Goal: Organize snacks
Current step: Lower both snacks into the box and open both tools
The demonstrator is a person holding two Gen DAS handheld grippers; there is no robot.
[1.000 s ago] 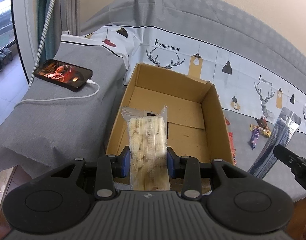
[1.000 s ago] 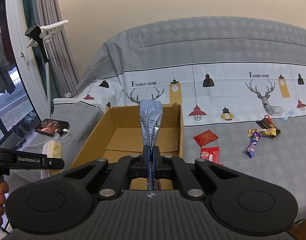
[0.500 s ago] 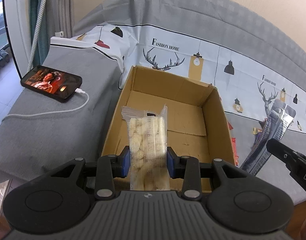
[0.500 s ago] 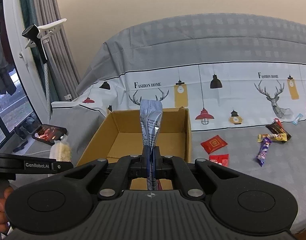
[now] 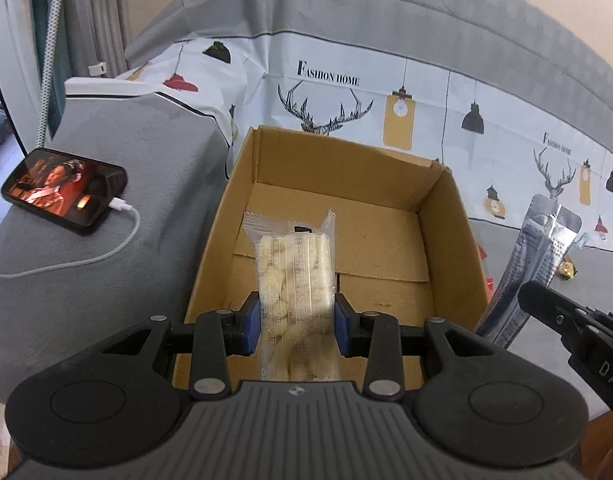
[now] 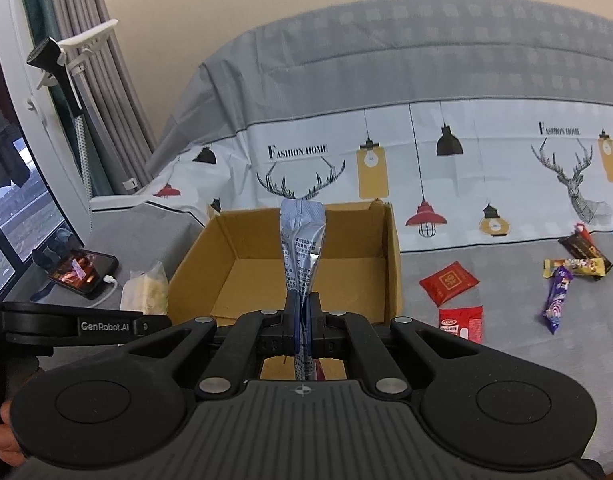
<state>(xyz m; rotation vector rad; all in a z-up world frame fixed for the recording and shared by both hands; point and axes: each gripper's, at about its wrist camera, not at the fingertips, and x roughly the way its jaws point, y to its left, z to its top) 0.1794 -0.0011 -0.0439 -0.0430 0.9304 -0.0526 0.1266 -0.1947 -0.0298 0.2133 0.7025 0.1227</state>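
An open cardboard box (image 5: pixel 450 240) stands on the covered sofa, and it also shows in the right wrist view (image 6: pixel 392 264). My left gripper (image 5: pixel 296 322) is shut on a clear packet of pale puffed snacks (image 5: pixel 292 272), held above the box's near left part. My right gripper (image 6: pixel 303 322) is shut on a silver-blue foil pouch (image 6: pixel 302 248), held upright in front of the box's near edge. That pouch (image 5: pixel 534 264) shows just right of the box in the left wrist view. The snack packet (image 6: pixel 146 292) shows left of the box in the right wrist view.
A phone (image 5: pixel 64 186) with a lit screen and white cable lies on the grey cushion left of the box. Right of the box lie two red packets (image 6: pixel 448 282), a purple bar (image 6: pixel 556 300) and dark and yellow bars (image 6: pixel 582 258). Curtains and a window stand at far left.
Both grippers have moved closer to the box with their packets. The foil pouch now hangs right beside the box's right wall in the left wrist view.
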